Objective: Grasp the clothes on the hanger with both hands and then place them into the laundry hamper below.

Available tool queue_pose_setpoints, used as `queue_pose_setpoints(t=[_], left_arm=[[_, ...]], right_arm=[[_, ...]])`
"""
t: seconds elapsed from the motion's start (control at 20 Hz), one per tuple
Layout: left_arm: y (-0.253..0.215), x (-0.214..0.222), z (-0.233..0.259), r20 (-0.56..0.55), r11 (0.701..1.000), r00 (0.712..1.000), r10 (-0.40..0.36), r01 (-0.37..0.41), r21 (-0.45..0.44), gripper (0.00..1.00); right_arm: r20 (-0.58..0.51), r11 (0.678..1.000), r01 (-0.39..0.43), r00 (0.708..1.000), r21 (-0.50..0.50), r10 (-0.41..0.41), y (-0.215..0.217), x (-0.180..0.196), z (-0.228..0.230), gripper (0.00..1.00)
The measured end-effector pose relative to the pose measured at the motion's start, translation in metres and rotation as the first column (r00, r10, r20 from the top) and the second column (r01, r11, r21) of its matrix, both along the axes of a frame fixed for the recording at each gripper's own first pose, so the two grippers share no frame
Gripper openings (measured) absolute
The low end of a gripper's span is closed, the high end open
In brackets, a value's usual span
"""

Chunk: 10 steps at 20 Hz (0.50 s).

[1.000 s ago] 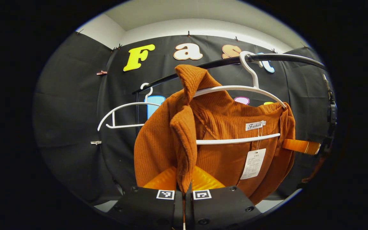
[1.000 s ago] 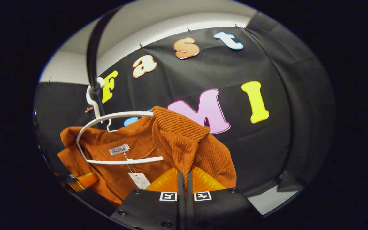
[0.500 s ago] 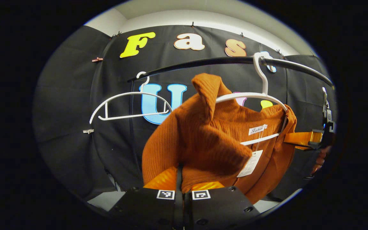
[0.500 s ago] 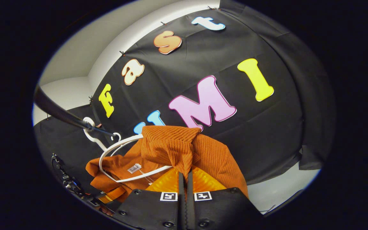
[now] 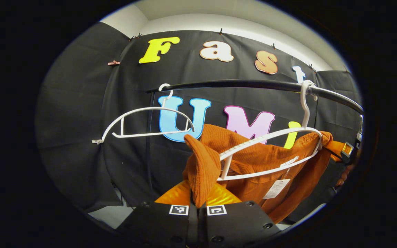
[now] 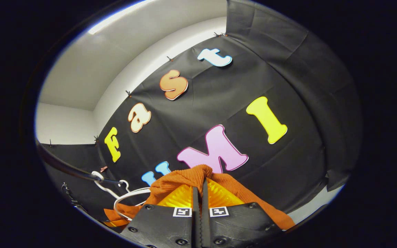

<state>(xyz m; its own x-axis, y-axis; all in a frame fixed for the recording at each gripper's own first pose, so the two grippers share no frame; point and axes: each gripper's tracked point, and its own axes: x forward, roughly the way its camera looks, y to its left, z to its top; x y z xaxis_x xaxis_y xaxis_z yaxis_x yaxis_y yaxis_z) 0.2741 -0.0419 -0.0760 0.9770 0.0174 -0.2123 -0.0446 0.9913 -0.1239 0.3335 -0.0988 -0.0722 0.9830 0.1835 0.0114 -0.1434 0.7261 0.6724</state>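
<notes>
Left gripper at six o'clock in the left gripper view is clenched on a fold of the orange ribbed garment, which drapes over a tilted white hanger hooked on the black rail. Right gripper is likewise clamped on the garment, with an empty hanger at nine o'clock in the left gripper view.

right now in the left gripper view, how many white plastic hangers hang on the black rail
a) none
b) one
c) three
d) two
d: an empty white plastic hanger hangs by its hook on the black rail, and a second white hanger, hooked farther along the rail, is tangled in the rust-orange ribbed knit garment.
</notes>
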Motion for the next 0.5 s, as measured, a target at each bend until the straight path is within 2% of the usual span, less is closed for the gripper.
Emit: queue_pose_setpoints(t=[0.05,0.1,0.15,0.2,0.25,0.4,0.5], left_arm=[[-0.002,0.001,-0.001,-0.01,1.0,1.0,-0.01,0.01,-0.001,0.05],[-0.003,0.002,-0.001,-0.019,1.0,1.0,-0.019,0.019,0.002,0.05],[-0.002,0.001,0.002,-0.023,1.0,0.999,-0.025,0.025,0.01,0.05],[-0.002,-0.001,0.004,-0.023,0.999,0.999,-0.031,0.032,0.018,0.05],[-0.003,-0.002,0.004,-0.025,0.999,0.999,-0.038,0.039,0.019,0.05],[-0.001,-0.004,-0.002,-0.038,0.999,0.998,-0.044,0.045,0.016,0.05],[0.009,-0.005,-0.004,-0.039,1.0,0.999,-0.028,0.028,0.014,0.05]], right_arm=[[-0.014,1.0,0.008,1.0,-0.004,-0.008,-0.002,0.007,-0.004,0.08],[-0.019,1.0,0.017,1.0,-0.004,-0.017,-0.003,0.012,-0.003,0.04],[-0.01,0.999,0.027,1.0,-0.018,-0.027,-0.004,0.02,0.0,0.08],[0.001,0.998,0.042,0.999,-0.04,-0.042,-0.008,0.029,0.001,0.08],[0.006,0.997,0.052,0.999,-0.056,-0.052,-0.01,0.04,0.002,0.04],[-0.03,0.997,0.018,0.999,-0.078,-0.021,0.003,0.052,-0.02,0.04],[-0.057,0.998,-0.013,0.998,-0.055,0.01,0.014,0.046,-0.04,0.04]])
